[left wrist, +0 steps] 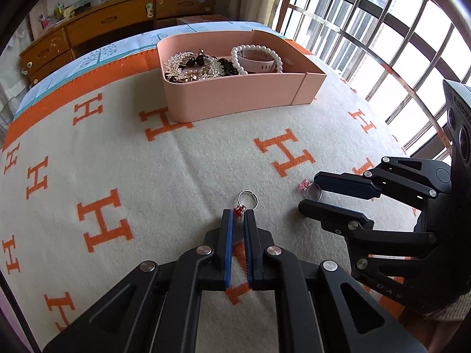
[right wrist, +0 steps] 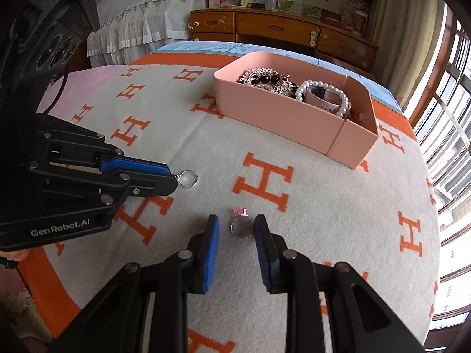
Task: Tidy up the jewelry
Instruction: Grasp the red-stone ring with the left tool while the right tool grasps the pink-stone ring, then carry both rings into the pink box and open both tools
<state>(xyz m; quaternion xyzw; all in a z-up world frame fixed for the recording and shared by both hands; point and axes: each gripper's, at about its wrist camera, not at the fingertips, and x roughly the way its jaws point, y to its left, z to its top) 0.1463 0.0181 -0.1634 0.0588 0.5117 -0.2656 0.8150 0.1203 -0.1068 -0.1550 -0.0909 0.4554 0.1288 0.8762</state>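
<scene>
A silver ring with a red stone (left wrist: pixel 246 200) is pinched at its stone end by my left gripper (left wrist: pixel 238 213), whose jaws are nearly closed; the ring's loop (right wrist: pixel 188 179) sticks out past the tips. My right gripper (right wrist: pixel 237 226) is open, its jaws on either side of a silver ring with a pink stone (right wrist: pixel 242 226) lying on the blanket; it also shows in the left wrist view (left wrist: pixel 312 190). A pink box (left wrist: pixel 235 94) at the back holds a pearl bracelet (left wrist: pixel 256 58), a pink watch, crystal hair combs and dark beads.
The white blanket with orange H marks (left wrist: pixel 164 164) covers a bed. A wooden dresser (right wrist: pixel 282 32) stands behind the bed. Barred windows (left wrist: pixel 382 44) run along the right side. A second bed with white frills (right wrist: pixel 141 23) is at the back left.
</scene>
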